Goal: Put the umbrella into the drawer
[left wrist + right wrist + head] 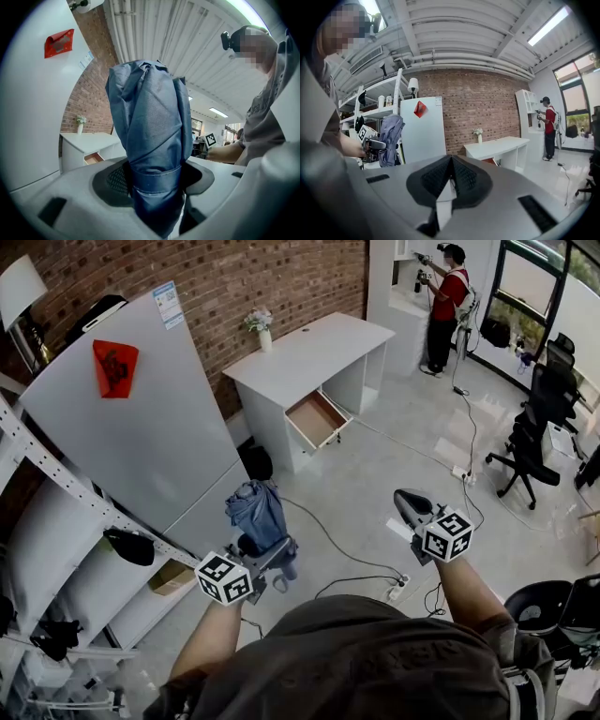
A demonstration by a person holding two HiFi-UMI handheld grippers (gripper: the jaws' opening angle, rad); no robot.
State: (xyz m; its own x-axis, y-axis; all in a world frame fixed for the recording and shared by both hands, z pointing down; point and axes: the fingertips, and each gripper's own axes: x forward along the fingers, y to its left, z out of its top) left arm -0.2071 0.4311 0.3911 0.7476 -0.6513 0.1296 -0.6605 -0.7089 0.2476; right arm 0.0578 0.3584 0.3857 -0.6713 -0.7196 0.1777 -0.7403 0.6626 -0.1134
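Brick wall (262,277) backs a white counter (309,352) at the far side of the room, and under its top 1 drawer (317,418) stands pulled open, its wooden bottom bare as far as the head view shows. The folded blue umbrella (258,512) is nowhere near it: the left gripper (267,557) carries it, out over the grey floor (375,493) beside a white refrigerator (141,427). That gripper's 2 jaws are pinching the umbrella low down, around its strapped waist, with the pads pressed into the fabric on both sides. The umbrella's long axis runs from 6 to 12 o'clock across the jaws in the left gripper view, so it stands about upright while the gripper points roughly level. In the head view the drawer lies at about 1 o'clock from the umbrella, well apart from it, with open floor and a loose cable between. The right gripper (410,505) hangs at 3 o'clock from the umbrella, its jaws pressed together on nothing, and the drawer lies at about 10 o'clock from it. Neither hand is close, but the left is the loaded one. The carry will likely end with the umbrella tipped from upright to lying flat, since the drawer looks shallow.
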